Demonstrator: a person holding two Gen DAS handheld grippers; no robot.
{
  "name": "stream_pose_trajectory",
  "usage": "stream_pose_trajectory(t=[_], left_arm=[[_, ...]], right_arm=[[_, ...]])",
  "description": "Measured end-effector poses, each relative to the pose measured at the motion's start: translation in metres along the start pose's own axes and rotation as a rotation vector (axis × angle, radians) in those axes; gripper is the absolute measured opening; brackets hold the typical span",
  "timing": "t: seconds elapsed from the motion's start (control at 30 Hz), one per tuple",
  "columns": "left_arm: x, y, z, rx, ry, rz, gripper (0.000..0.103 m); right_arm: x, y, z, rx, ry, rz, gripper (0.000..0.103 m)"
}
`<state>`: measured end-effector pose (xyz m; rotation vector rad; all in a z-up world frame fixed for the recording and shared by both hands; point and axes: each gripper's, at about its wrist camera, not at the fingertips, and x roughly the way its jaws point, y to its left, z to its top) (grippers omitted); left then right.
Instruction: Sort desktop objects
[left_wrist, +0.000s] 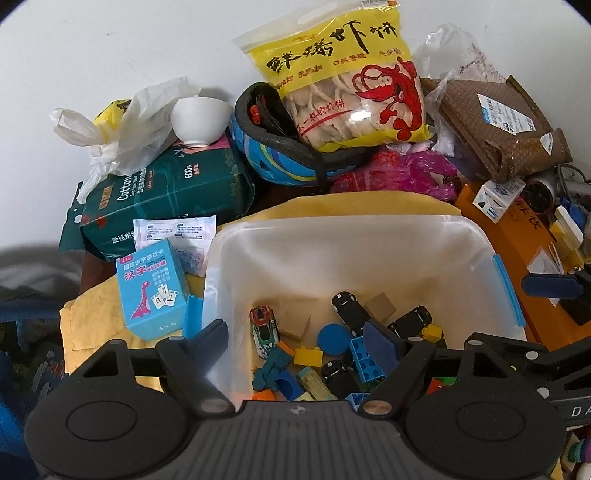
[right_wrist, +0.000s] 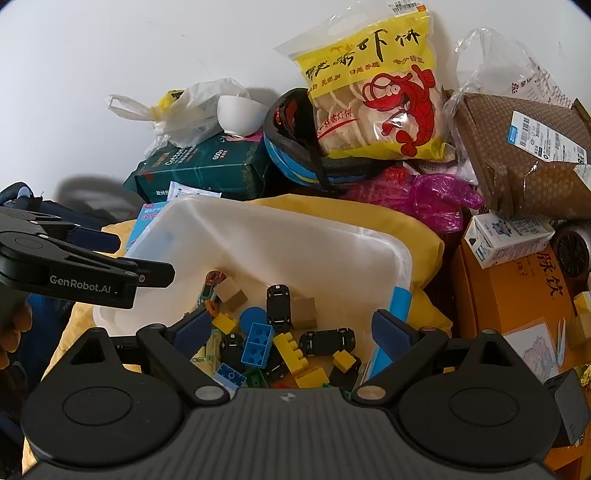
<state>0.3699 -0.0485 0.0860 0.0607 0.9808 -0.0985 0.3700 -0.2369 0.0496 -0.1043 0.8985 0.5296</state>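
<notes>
I am holding both over the clear plastic bin (left_wrist: 354, 254), which is sitting on a yellow cloth (right_wrist: 417, 236) amid clutter. My left hand-held gripper (left_wrist: 299, 338) is standing spread apart, empty. My right hand-held gripper (right_wrist: 291, 326) is also gaping wide, gripping nothing, above the toy cars (right_wrist: 277, 301) and building blocks (right_wrist: 257, 343) lying inside the bin.
</notes>
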Motion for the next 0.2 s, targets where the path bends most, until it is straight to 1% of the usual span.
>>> stream_pose_trajectory(t=[0.2], left_arm=[[-0.0027,0.0015,-0.0001,-0.025,-0.018,0.011,0.083]], right_arm=[[-0.0008,-0.0006,-0.0029,0.009,0.003,-0.005,0.096]])
